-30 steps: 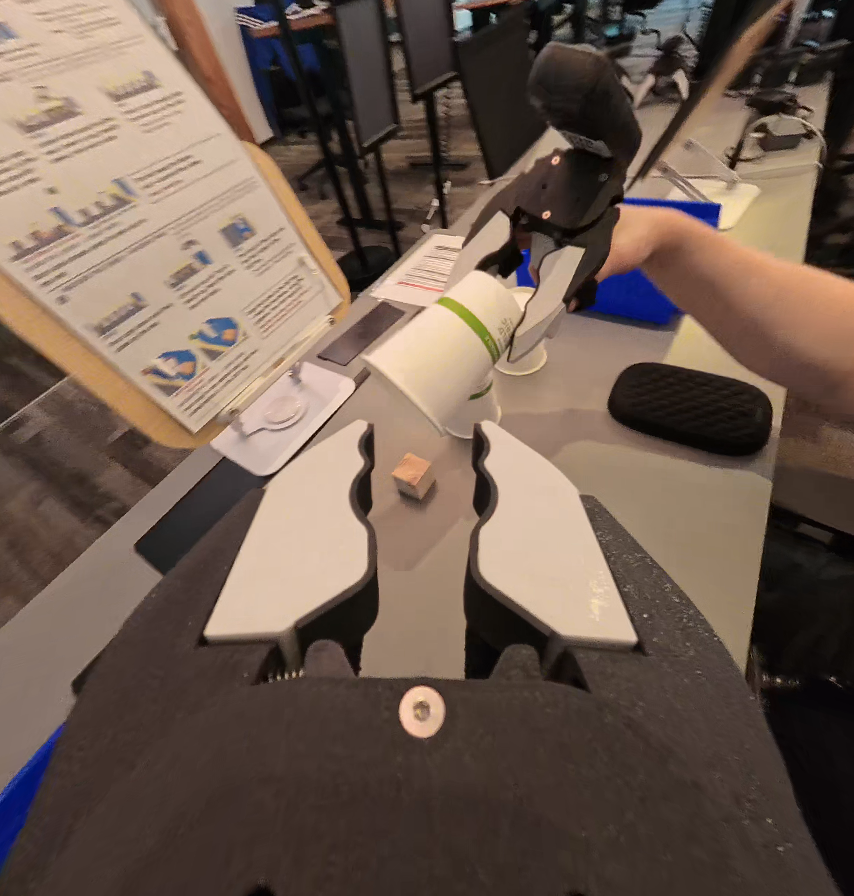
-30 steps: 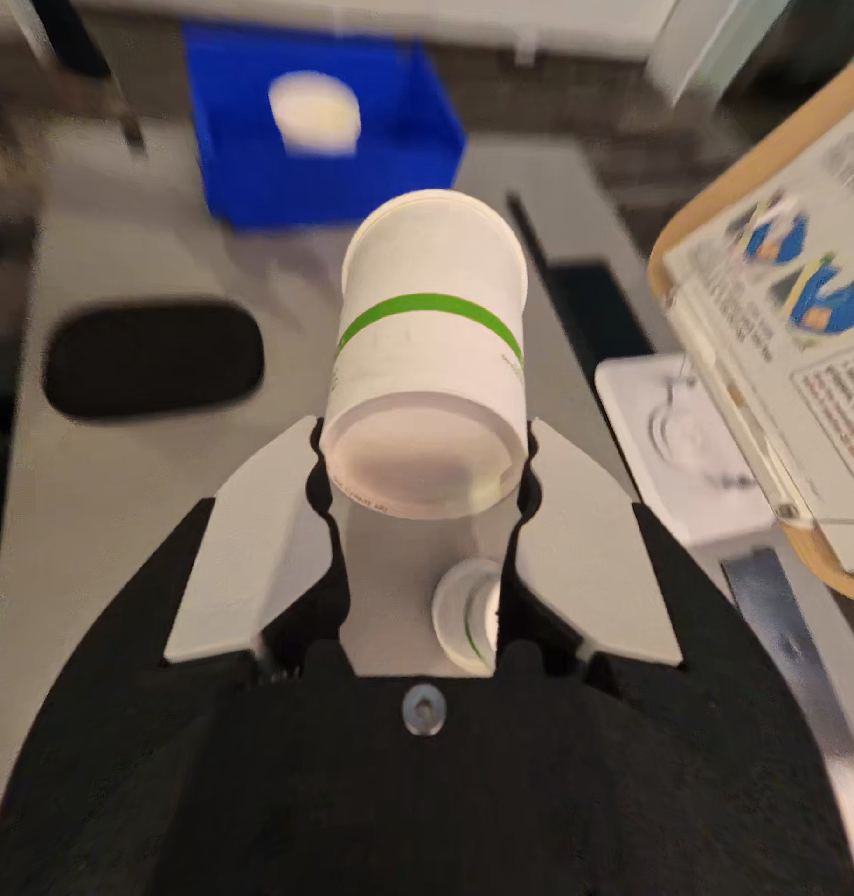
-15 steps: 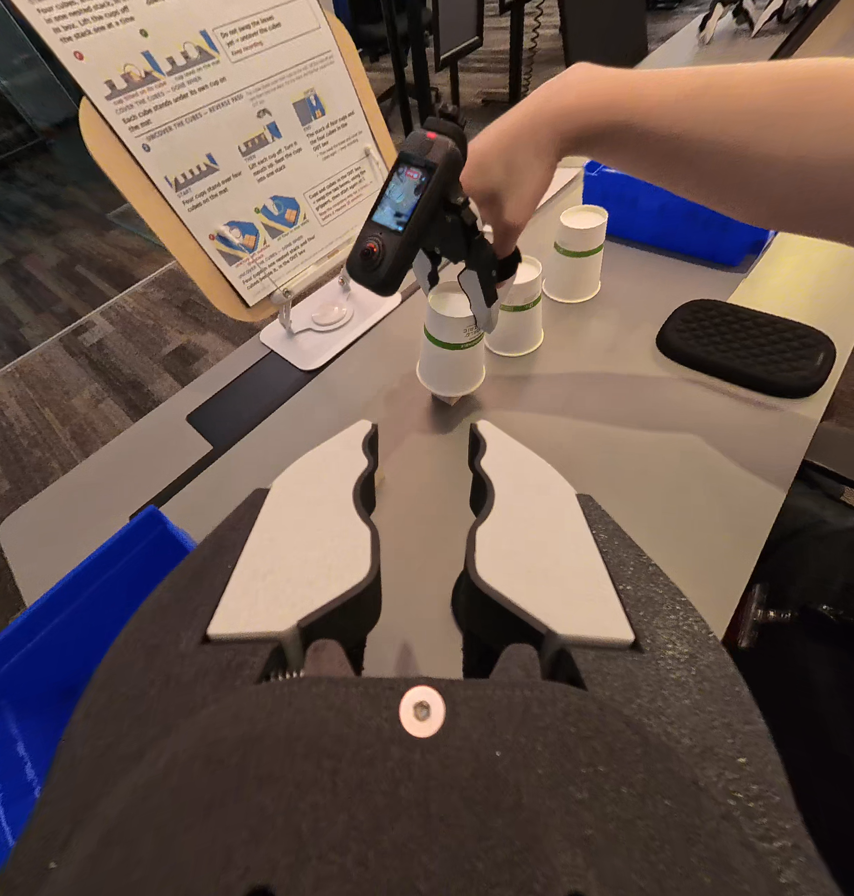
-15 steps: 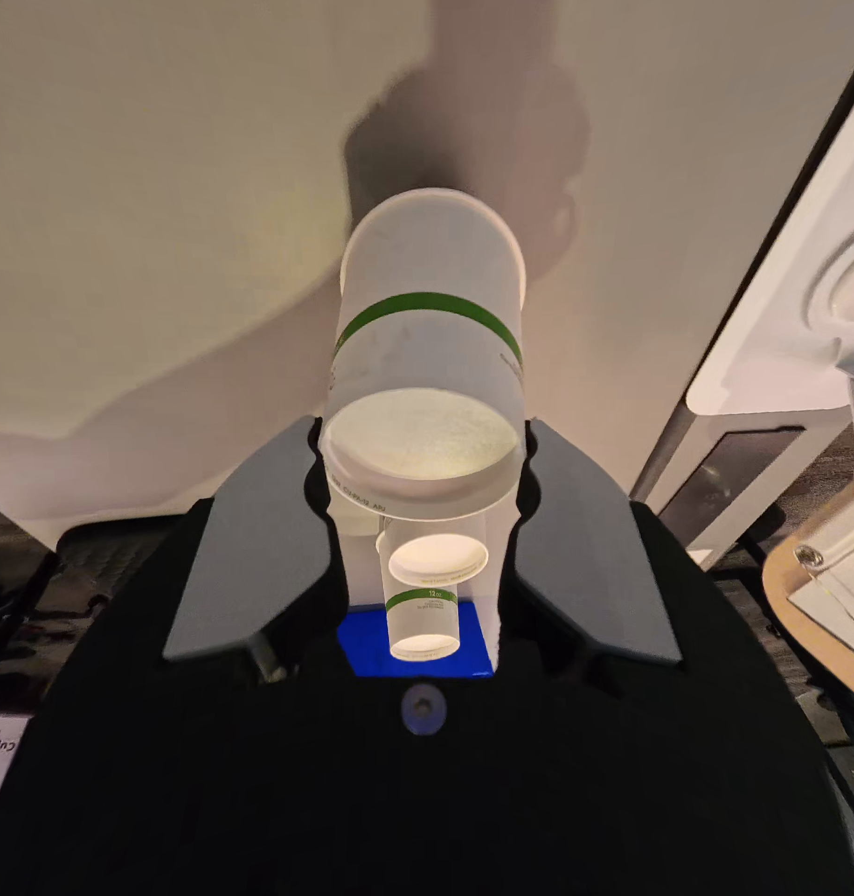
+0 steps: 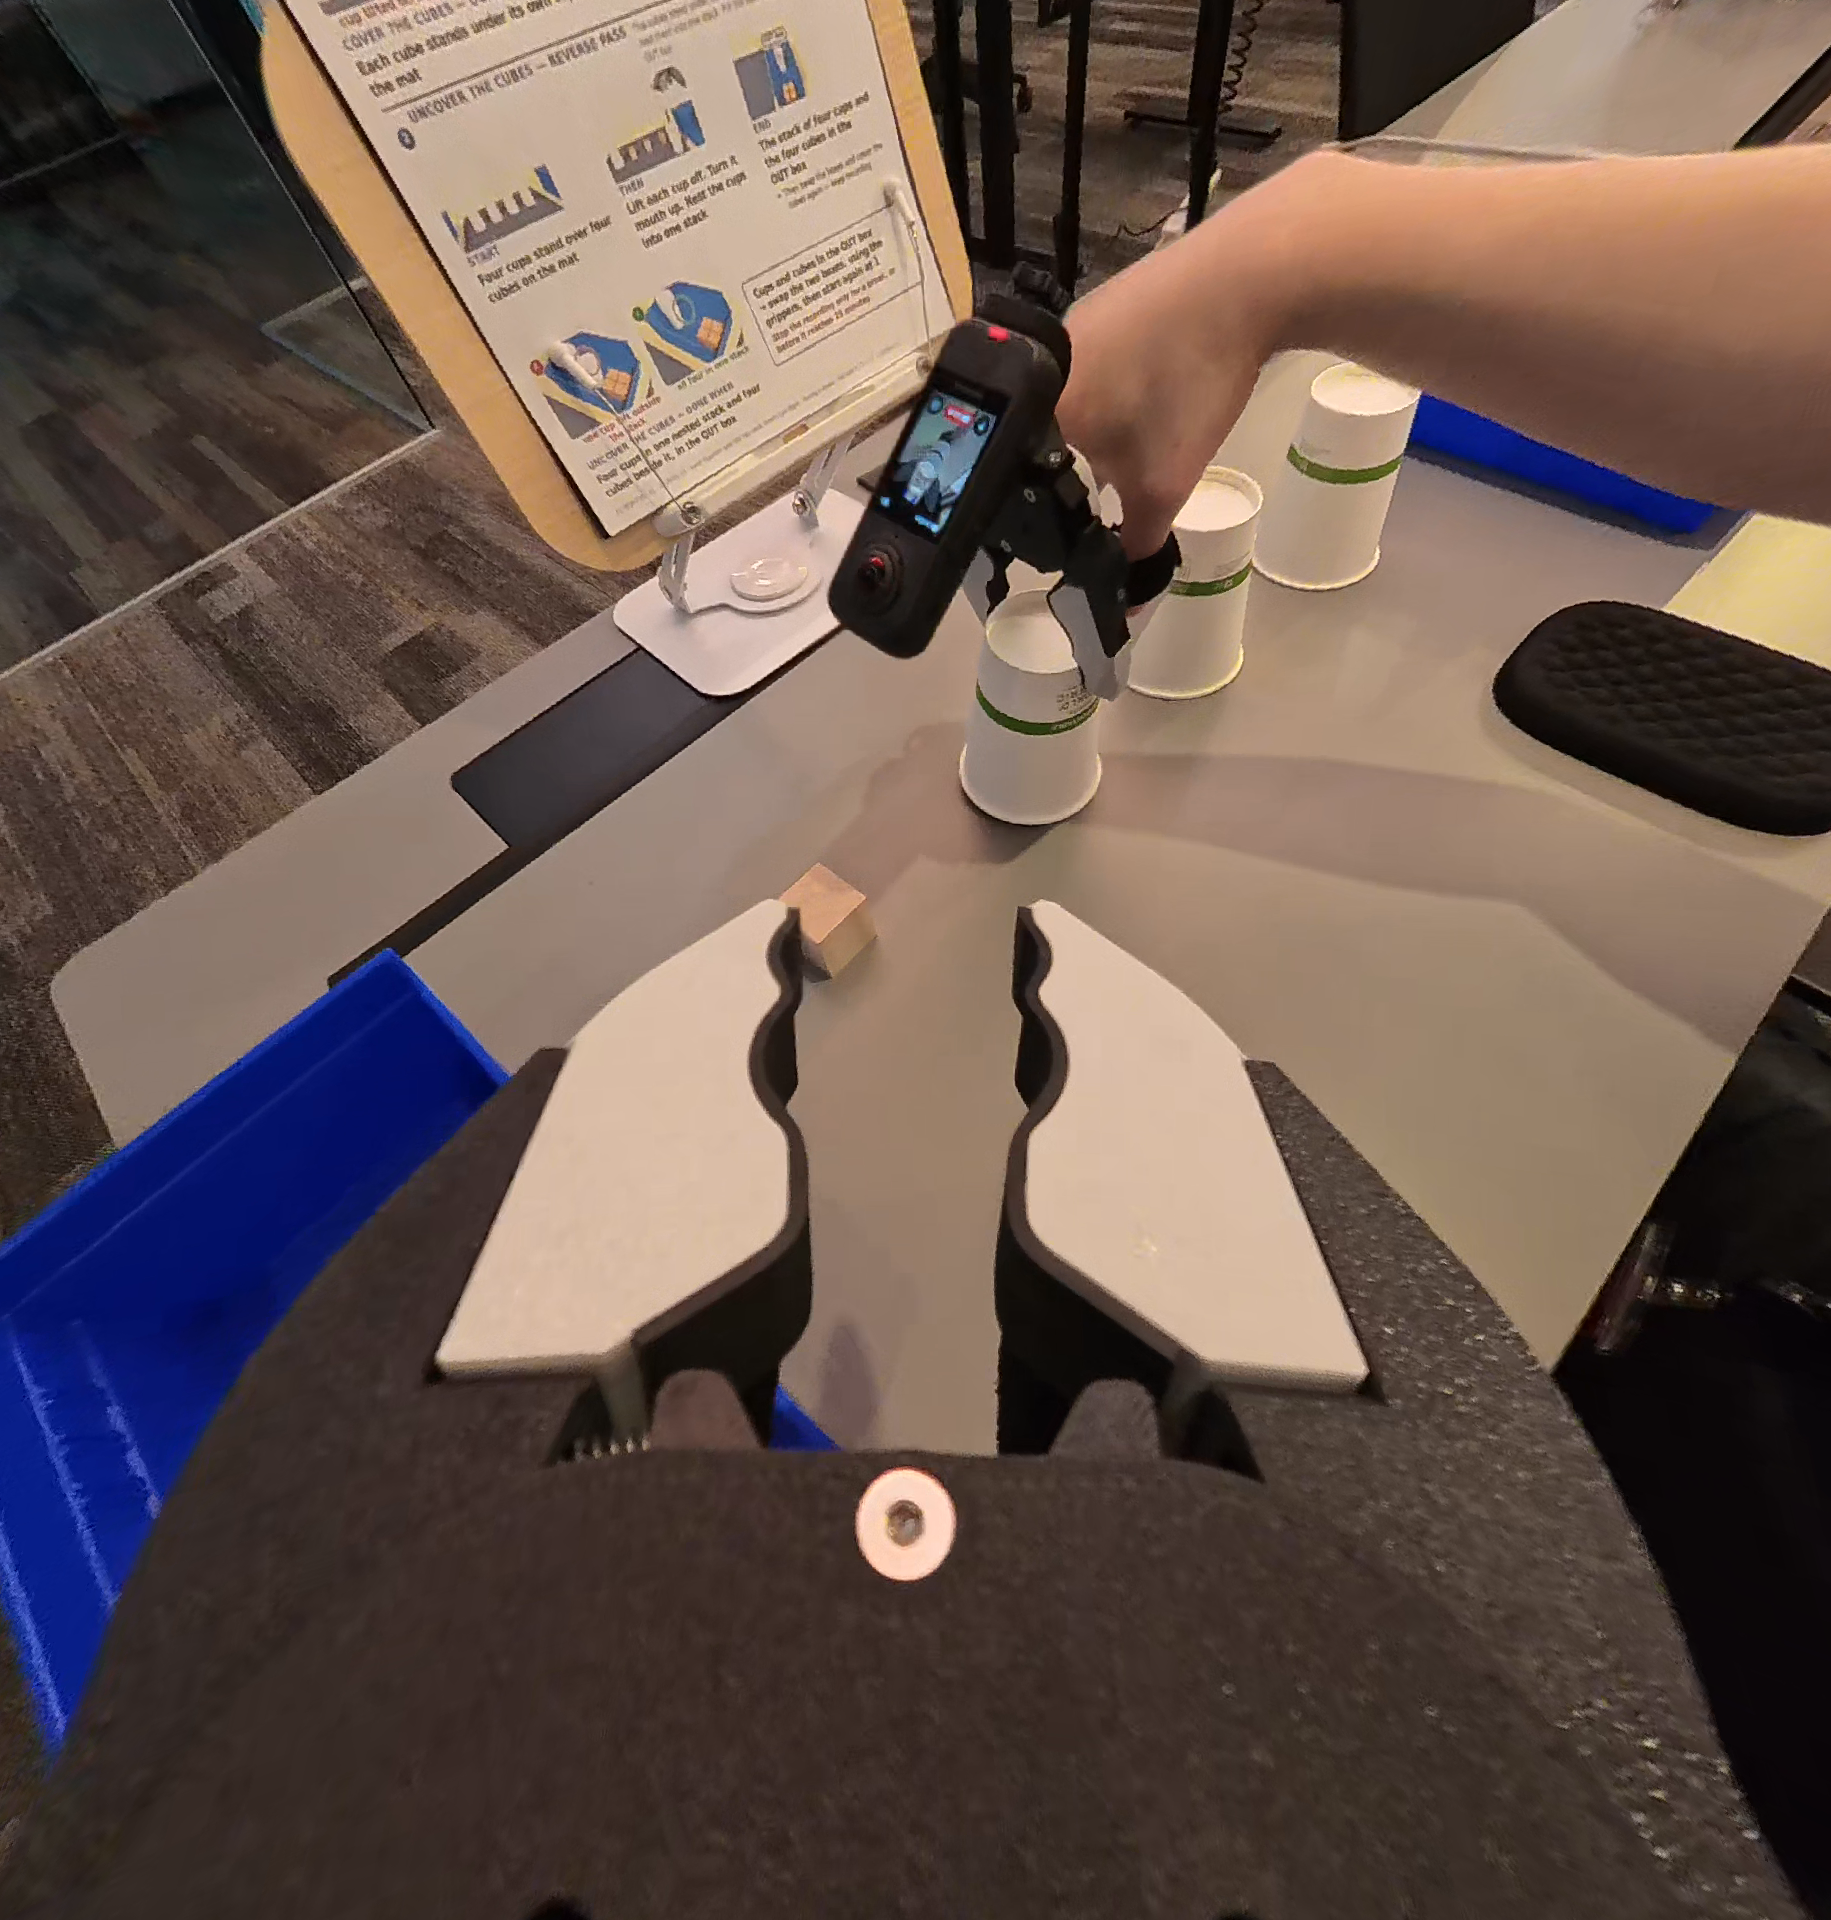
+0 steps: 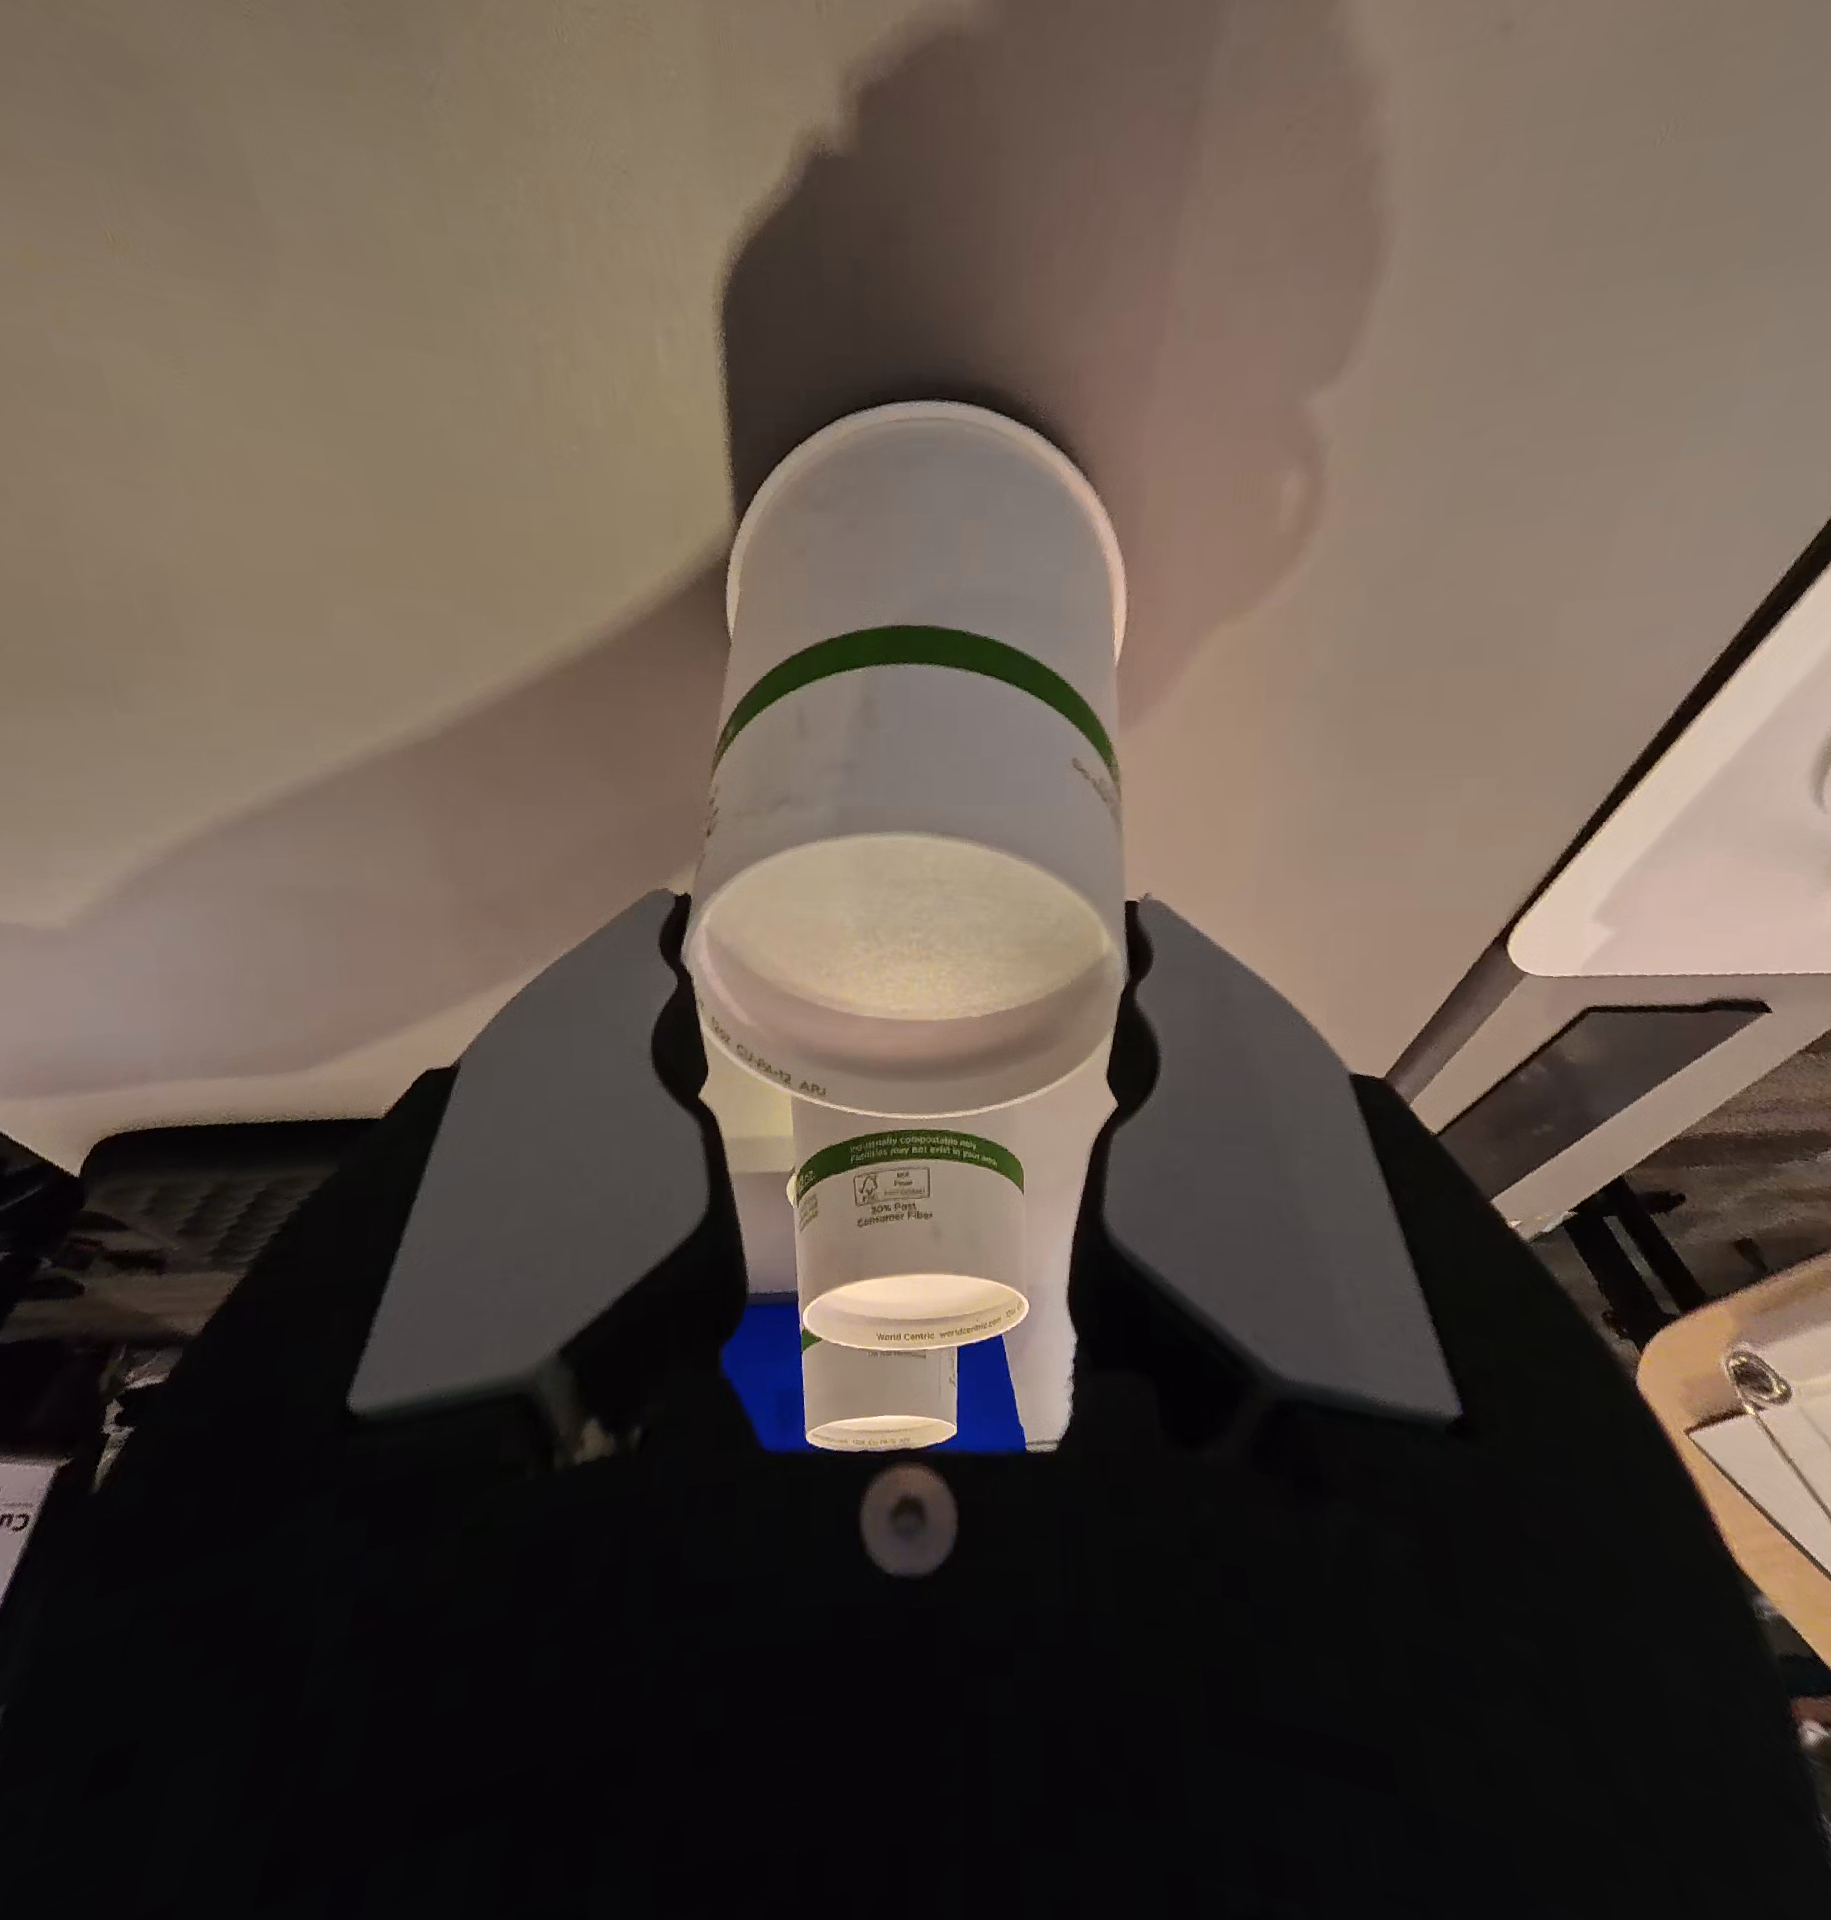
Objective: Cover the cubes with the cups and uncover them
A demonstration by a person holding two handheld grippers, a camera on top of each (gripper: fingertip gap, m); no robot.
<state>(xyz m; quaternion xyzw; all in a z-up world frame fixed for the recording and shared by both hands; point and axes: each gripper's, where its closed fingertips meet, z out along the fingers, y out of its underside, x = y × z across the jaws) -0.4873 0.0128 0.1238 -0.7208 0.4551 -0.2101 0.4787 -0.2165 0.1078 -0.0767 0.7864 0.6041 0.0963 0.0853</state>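
Note:
My right gripper (image 5: 1082,634) is shut on an upside-down white paper cup with a green band (image 5: 1030,748). The cup stands mouth-down on the grey table (image 5: 1306,987). In the right wrist view the cup (image 6: 911,748) sits between my right gripper's (image 6: 906,935) fingers, base toward the camera. Two more upside-down cups (image 5: 1197,603) (image 5: 1332,478) stand in a row behind it. A small wooden cube (image 5: 833,930) lies uncovered on the table, just by the left fingertip of my open, empty left gripper (image 5: 906,925). Anything under the cups is hidden.
A blue bin (image 5: 215,1195) sits at the near left under my left gripper. Another blue bin (image 5: 1565,478) stands behind the cups. A black padded rest (image 5: 1700,717) lies at the right. An instruction board on a stand (image 5: 630,229) rises at the table's left edge.
The right gripper has lowered the cup from a hover, with a cube showing beneath, flat onto the table. My left gripper has drawn back; the near cube and blue bin show more.

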